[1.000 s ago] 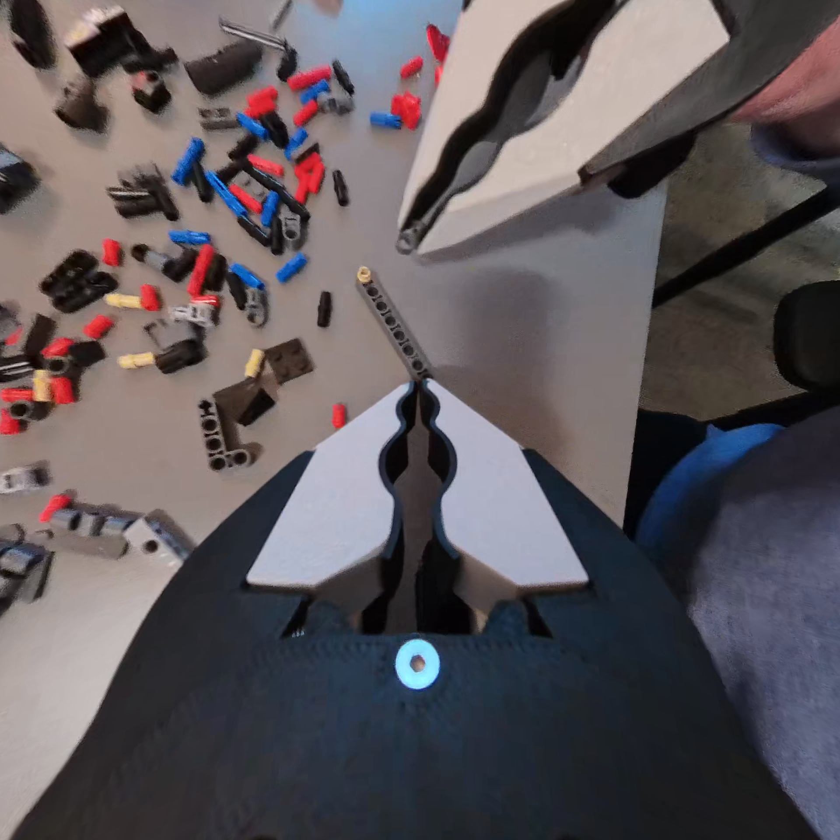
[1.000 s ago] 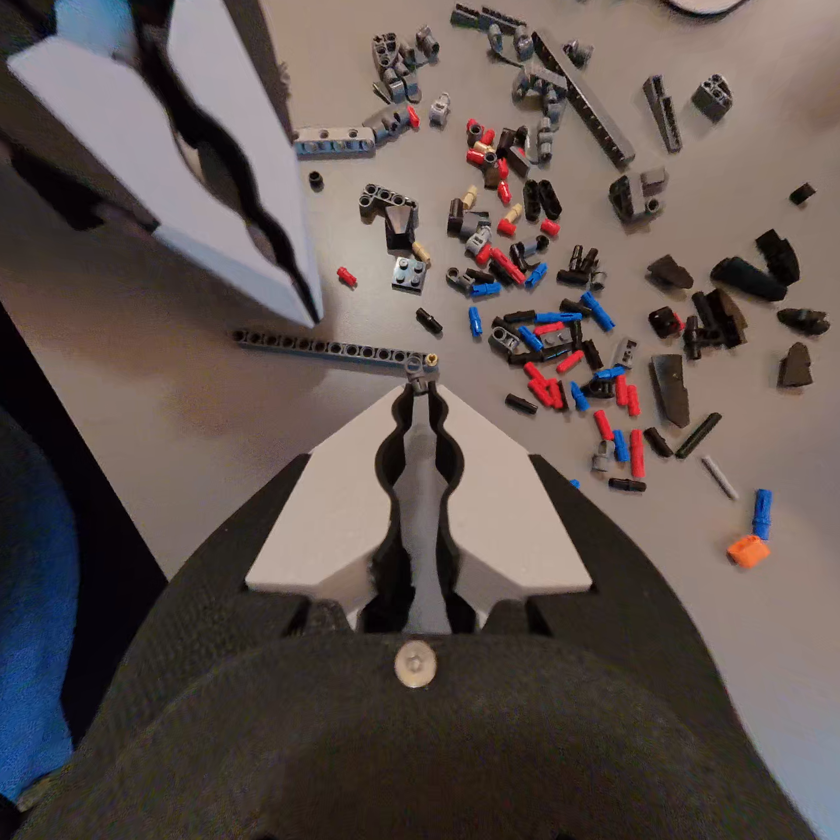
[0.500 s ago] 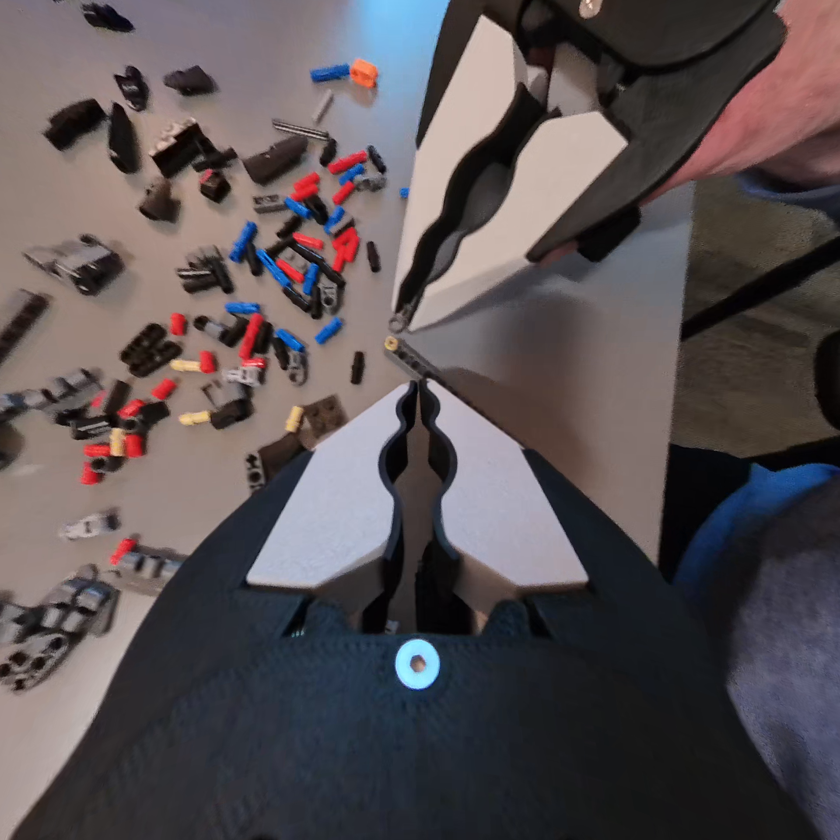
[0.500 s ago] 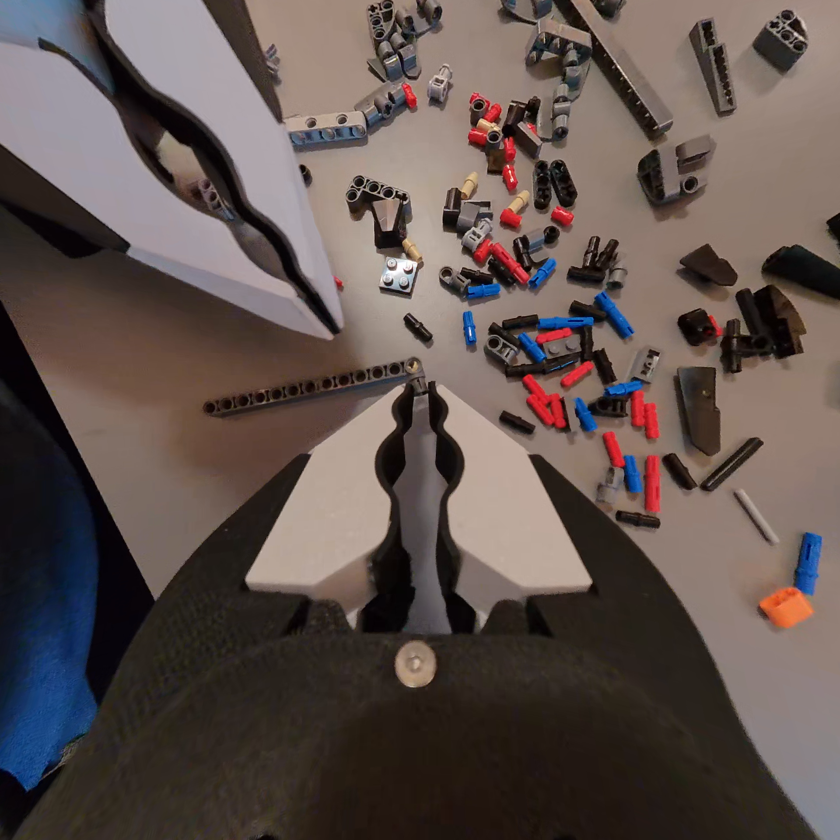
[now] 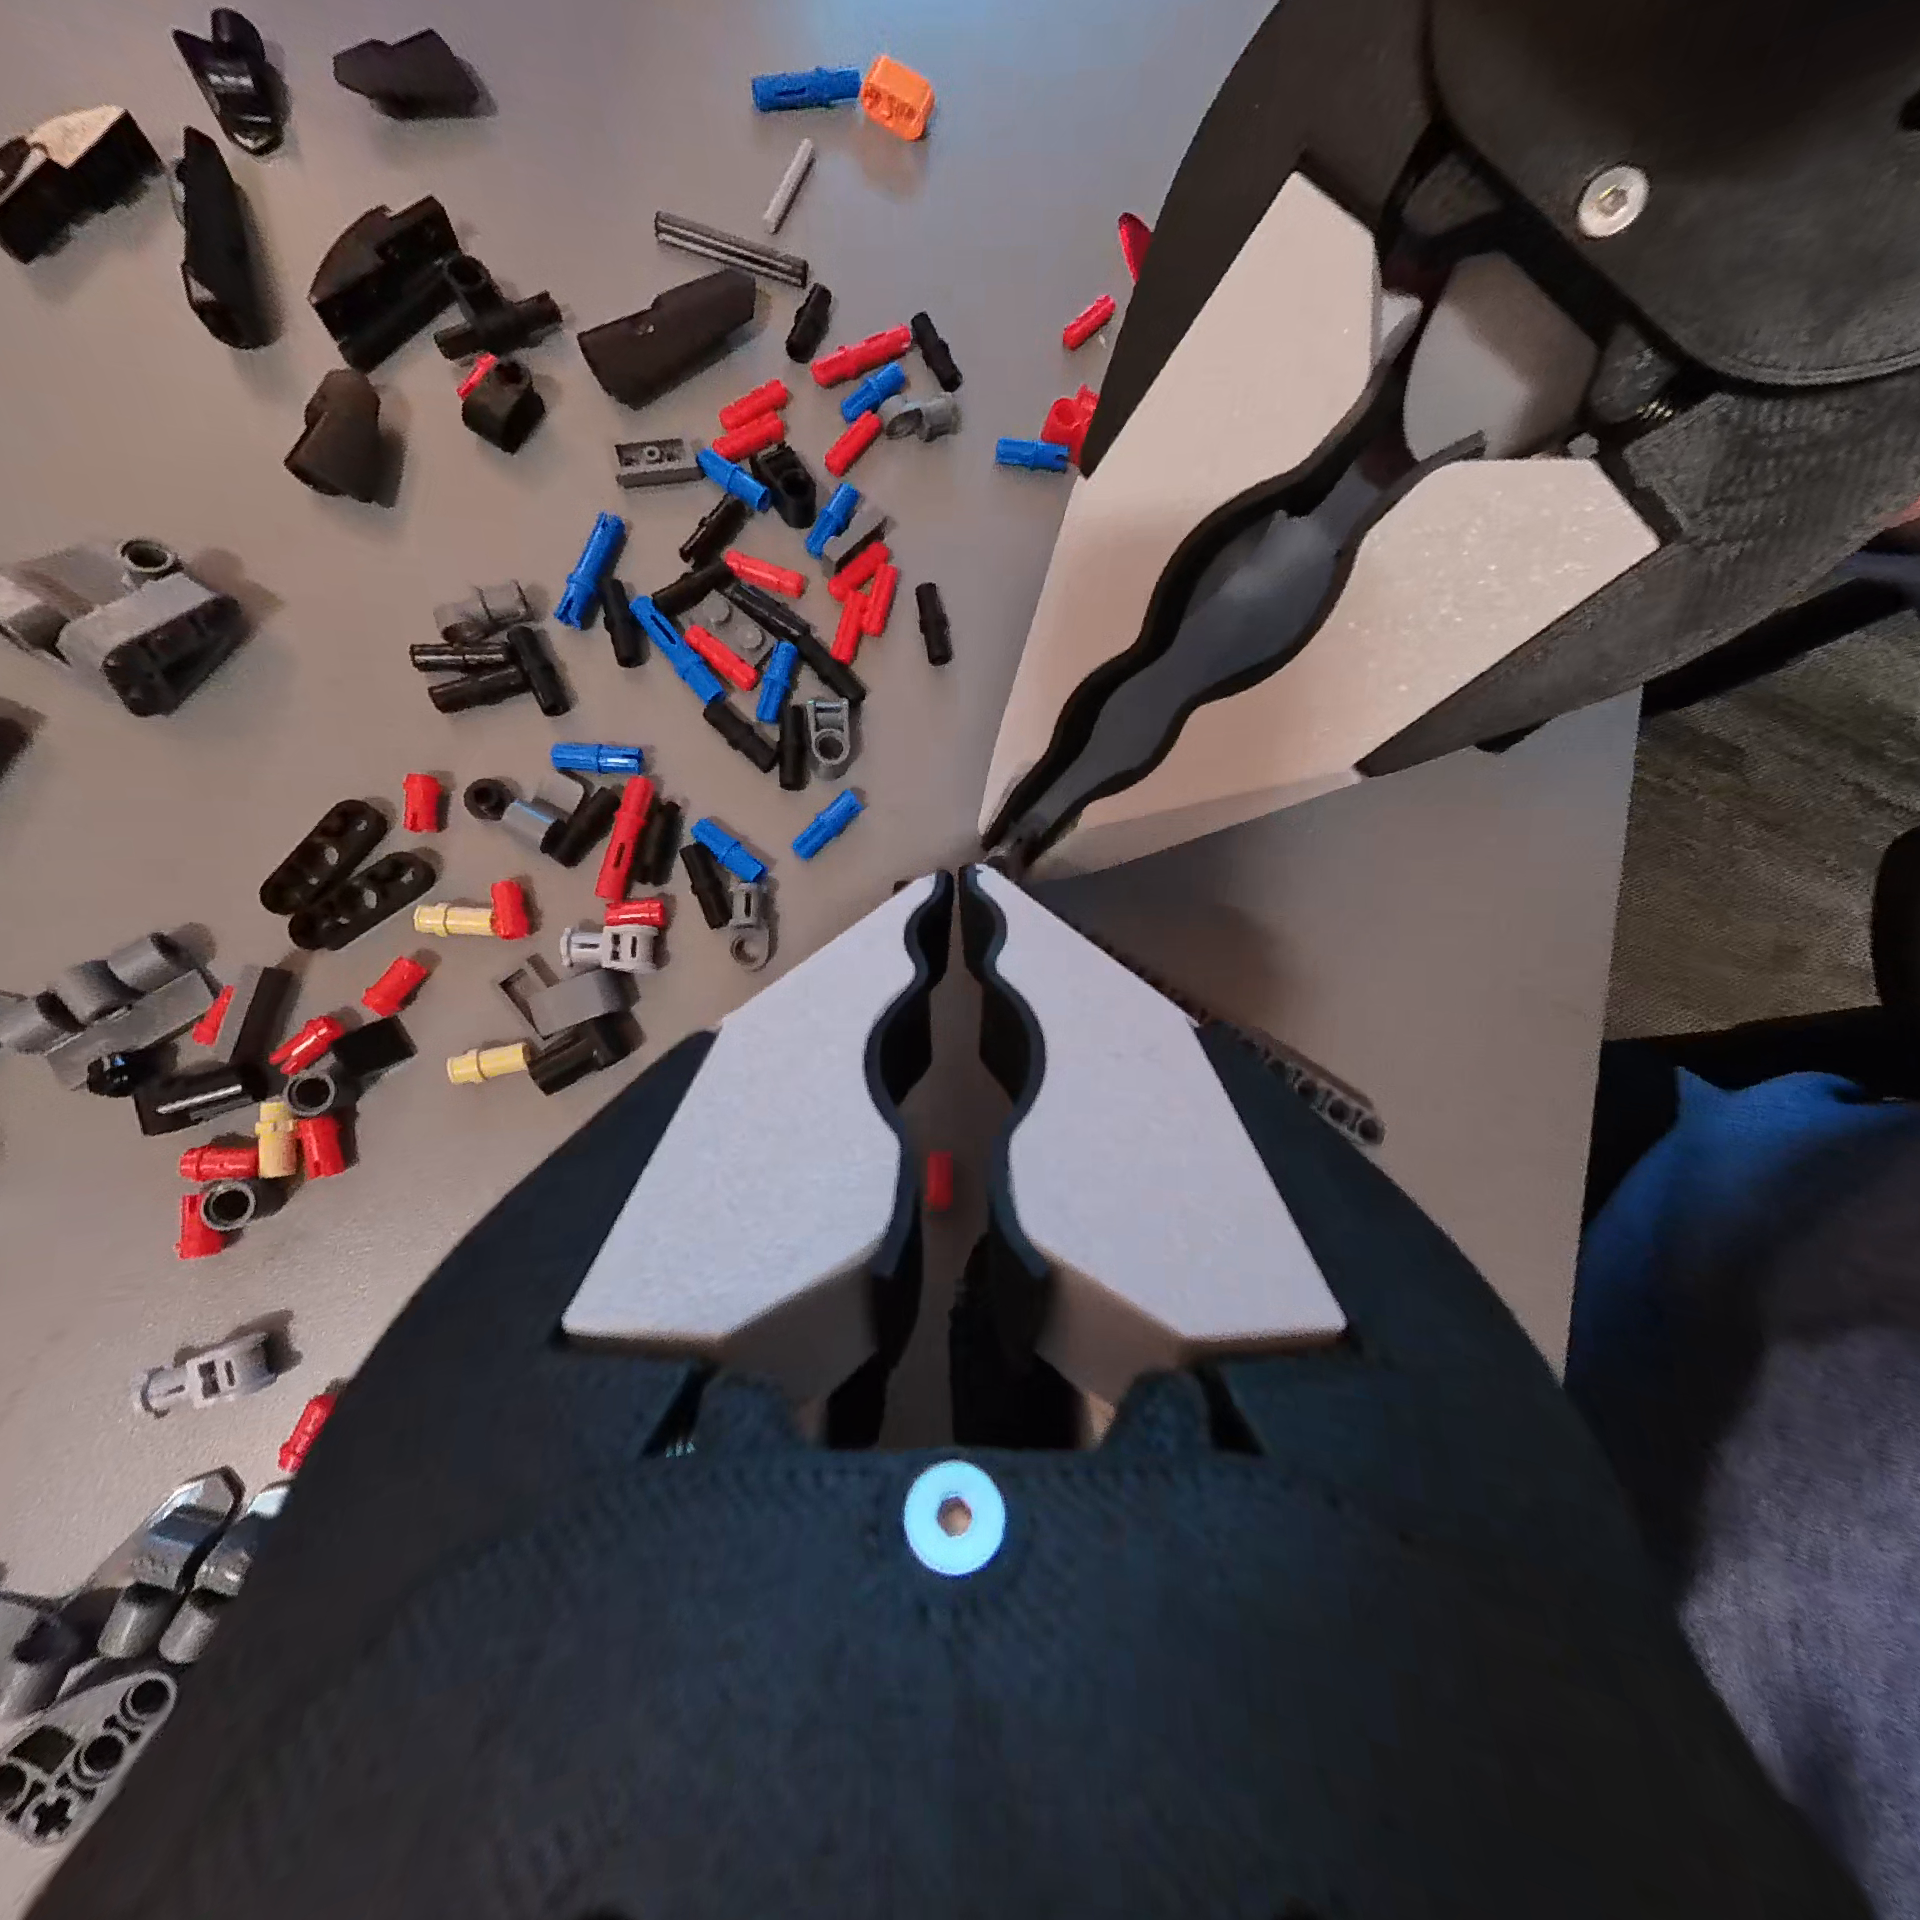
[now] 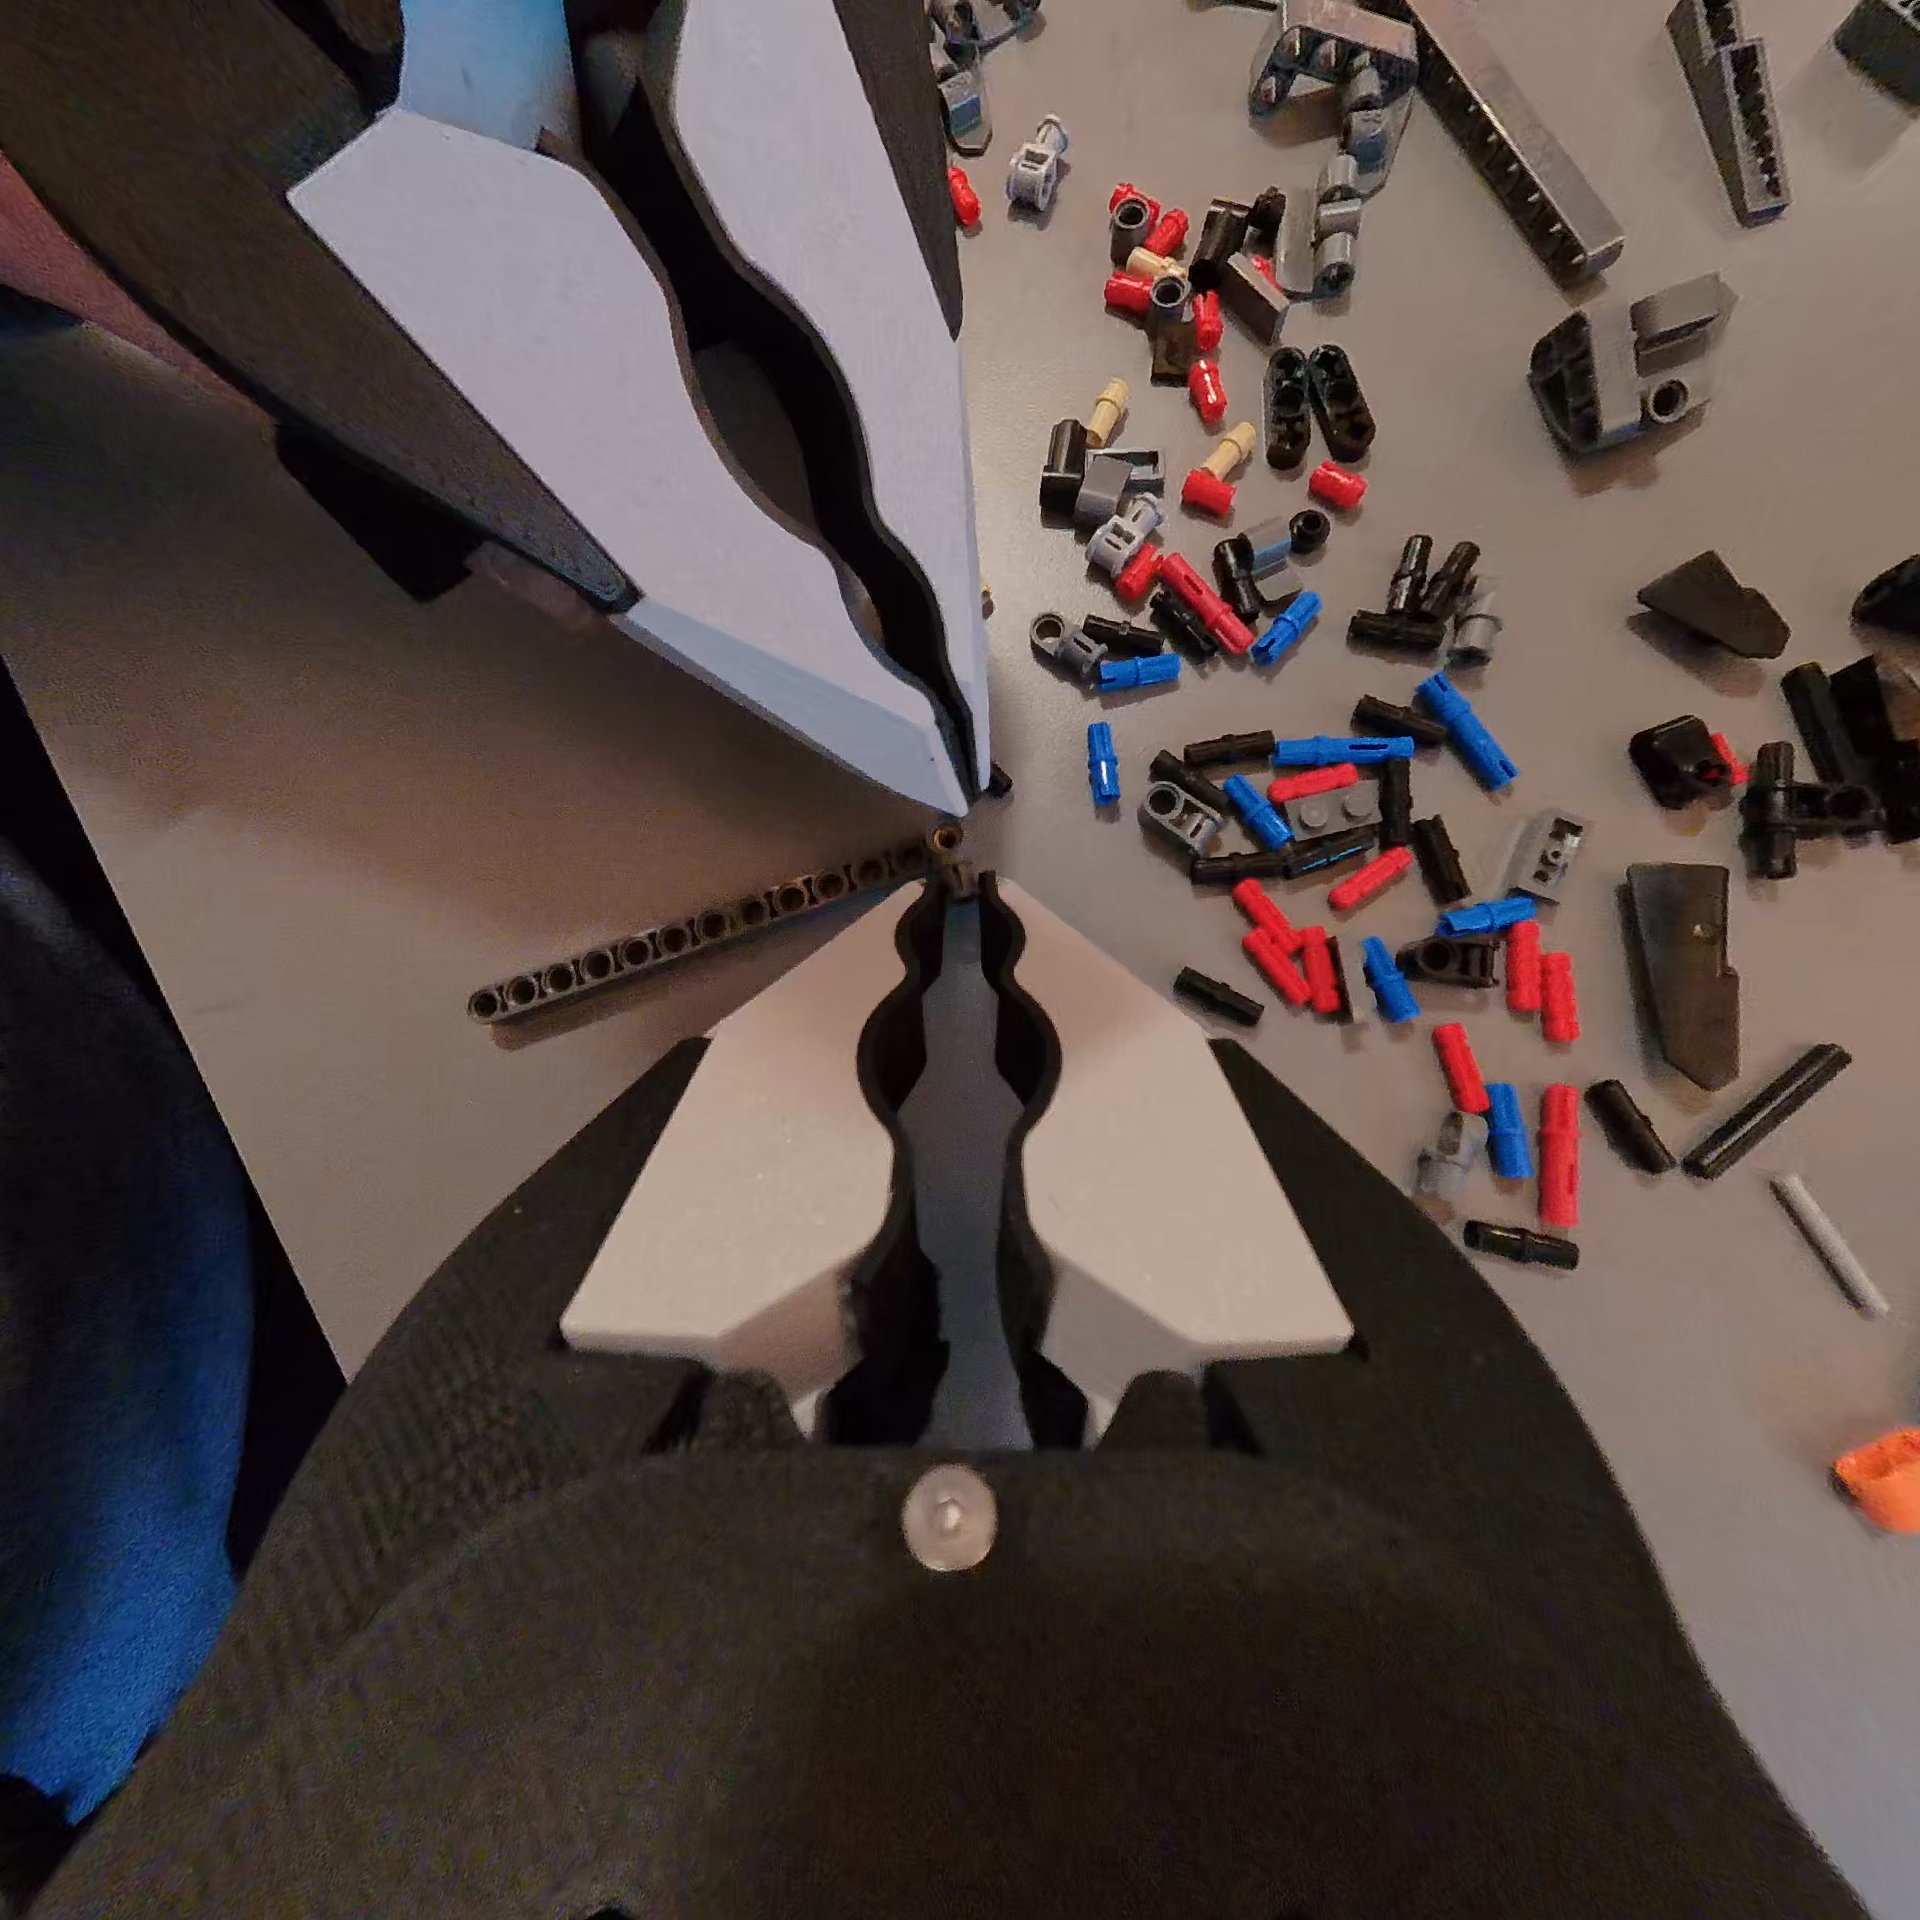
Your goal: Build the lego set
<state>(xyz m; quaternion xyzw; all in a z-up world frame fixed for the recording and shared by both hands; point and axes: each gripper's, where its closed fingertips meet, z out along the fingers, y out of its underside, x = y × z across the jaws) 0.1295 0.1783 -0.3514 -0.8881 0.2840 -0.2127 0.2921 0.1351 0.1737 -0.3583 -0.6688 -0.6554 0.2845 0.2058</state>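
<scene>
The long black Technic beam [image 6: 717,925] lies flat on the grey table [image 6: 312,790], running left and toward the table edge from the right gripper [image 6: 961,883]. Its far end, with a tan pin seated in the last hole, sits just ahead of that gripper's tips. The right gripper pinches a small dark grey connector [image 6: 961,875] right beside that end. The left gripper [image 5: 954,883] looks closed with its tips nearly together; I cannot tell whether it grips the beam. In my judgement, pressing the connector on off-axis could skid the unbraced beam or flick the connector into the loose pins [image 6: 1340,821] to the right.
</scene>
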